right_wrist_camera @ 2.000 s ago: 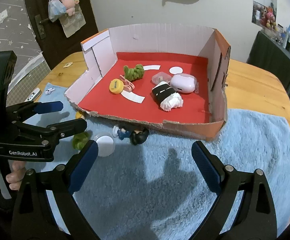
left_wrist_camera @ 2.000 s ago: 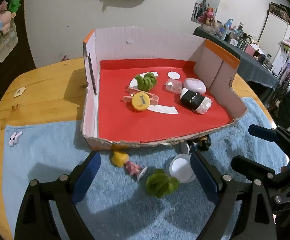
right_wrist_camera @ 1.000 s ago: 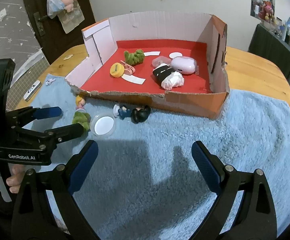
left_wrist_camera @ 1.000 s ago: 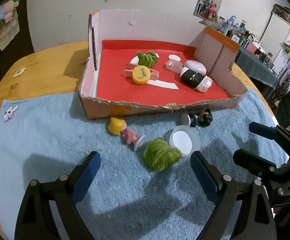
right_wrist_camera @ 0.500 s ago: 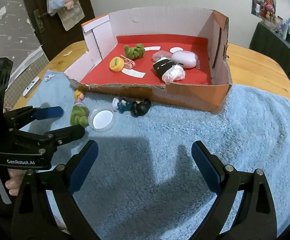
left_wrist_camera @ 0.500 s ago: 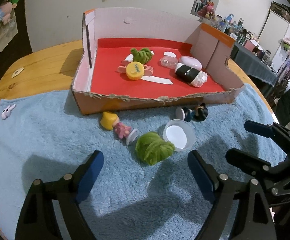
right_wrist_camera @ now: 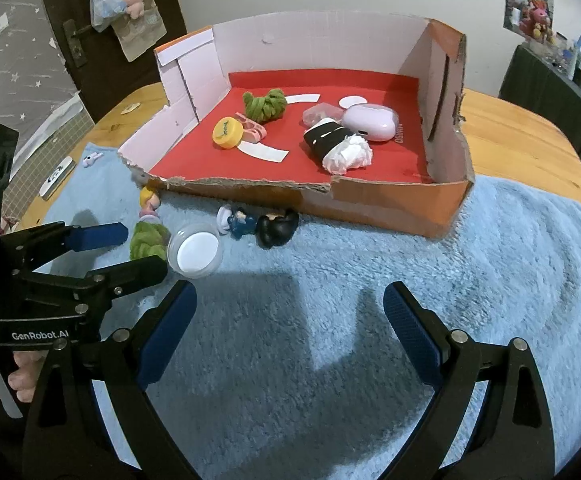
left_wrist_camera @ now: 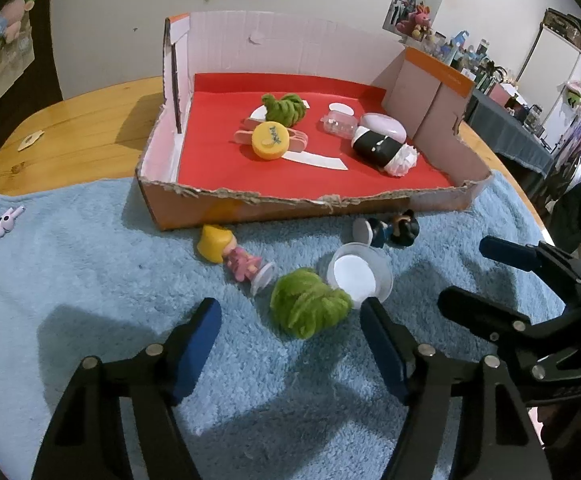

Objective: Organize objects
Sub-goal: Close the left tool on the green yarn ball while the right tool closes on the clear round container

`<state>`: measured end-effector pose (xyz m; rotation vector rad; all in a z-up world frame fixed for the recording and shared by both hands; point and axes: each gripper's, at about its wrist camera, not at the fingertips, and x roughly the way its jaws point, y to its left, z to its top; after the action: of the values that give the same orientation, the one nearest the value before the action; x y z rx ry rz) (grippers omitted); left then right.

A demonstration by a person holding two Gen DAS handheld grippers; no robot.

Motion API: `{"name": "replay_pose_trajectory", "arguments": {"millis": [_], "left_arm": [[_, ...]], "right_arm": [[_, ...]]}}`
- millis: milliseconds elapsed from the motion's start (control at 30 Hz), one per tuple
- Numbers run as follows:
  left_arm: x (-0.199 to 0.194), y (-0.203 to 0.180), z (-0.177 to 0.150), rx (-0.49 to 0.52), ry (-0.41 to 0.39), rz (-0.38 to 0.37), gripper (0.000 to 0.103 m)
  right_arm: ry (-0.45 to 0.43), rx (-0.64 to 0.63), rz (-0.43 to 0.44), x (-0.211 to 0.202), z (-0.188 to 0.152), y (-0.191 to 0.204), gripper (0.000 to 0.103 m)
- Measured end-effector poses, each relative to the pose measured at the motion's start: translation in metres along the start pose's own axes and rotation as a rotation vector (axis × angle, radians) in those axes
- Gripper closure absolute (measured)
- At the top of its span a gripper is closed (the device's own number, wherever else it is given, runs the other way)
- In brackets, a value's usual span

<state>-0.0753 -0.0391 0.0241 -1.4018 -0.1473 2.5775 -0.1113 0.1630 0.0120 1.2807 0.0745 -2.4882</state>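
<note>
I count 4 loose items on the blue towel (left_wrist_camera: pixel 90 280) in front of the cardboard box (left_wrist_camera: pixel 290 204), so I judge the sorting roughly half done. Inside on the red liner lie a green yarn bundle (left_wrist_camera: pixel 284 107), a yellow cap (left_wrist_camera: pixel 270 143) on a pink clip, a clear little container (left_wrist_camera: pixel 340 124), a lilac earbud case (left_wrist_camera: pixel 384 126) and a black-and-white wrapped roll (left_wrist_camera: pixel 384 151).

Left to move, as I read it: the blonde doll in pink (left_wrist_camera: pixel 230 256) lying on its side, the green yarn ball (left_wrist_camera: pixel 308 308), the clear round lid (left_wrist_camera: pixel 360 274) just beside it, and the dark-haired figurine (left_wrist_camera: pixel 390 230) lying near the box's front wall. A tiny white bunny (left_wrist_camera: pixel 8 220) sits well apart at the towel's left edge.

The yarn ball is my likely next pick: fuzzy, soft, irregular and squashy, touching or nearly touching the lid.

My left gripper (left_wrist_camera: pixel 290 332) has just been closing its jaws; they sit unclenched, with the ball just ahead of the tips and neither pad pressing on it. My right gripper (right_wrist_camera: pixel 290 312) hangs released and wide over bare towel, holding nothing.
</note>
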Motion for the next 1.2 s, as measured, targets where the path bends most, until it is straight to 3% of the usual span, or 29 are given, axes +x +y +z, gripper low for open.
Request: {"name": "replay_pose_trajectory", "arguments": {"millis": [200,533,600,733,867,1067,1133,1200], "left_arm": [[-0.002,0.006,0.000,-0.014,-0.004,-0.009,0.043],[-0.011,0.020,-0.002,-0.027,-0.020,-0.025,0.044],[-0.013,0.022,-0.002,-0.025,-0.028,-0.022,0.044],[-0.013,0.023,0.000,-0.024,-0.031,-0.029,0.045],[-0.006,0.016,0.002,-0.001,-0.022,-0.044,0.051],[-0.002,0.013,0.001,0.006,-0.013,-0.054,0.053],[-0.003,0.011,0.001,0.009,-0.014,-0.070,0.059],[-0.003,0.008,0.000,0.012,-0.017,-0.078,0.062]], "right_arm": [[0.014,-0.034,-0.002,0.007,0.001,0.008,0.008],[0.029,-0.129,0.029,0.022,0.004,0.038,0.011],[0.033,-0.146,0.032,0.026,0.004,0.043,0.017],[0.026,-0.165,0.017,0.033,0.006,0.047,0.019],[0.008,-0.172,0.003,0.034,0.008,0.047,0.030],[-0.008,-0.212,-0.020,0.037,0.007,0.053,0.031],[-0.014,-0.213,-0.020,0.038,0.008,0.054,0.038],[-0.020,-0.210,-0.010,0.037,0.008,0.053,0.051]]}}
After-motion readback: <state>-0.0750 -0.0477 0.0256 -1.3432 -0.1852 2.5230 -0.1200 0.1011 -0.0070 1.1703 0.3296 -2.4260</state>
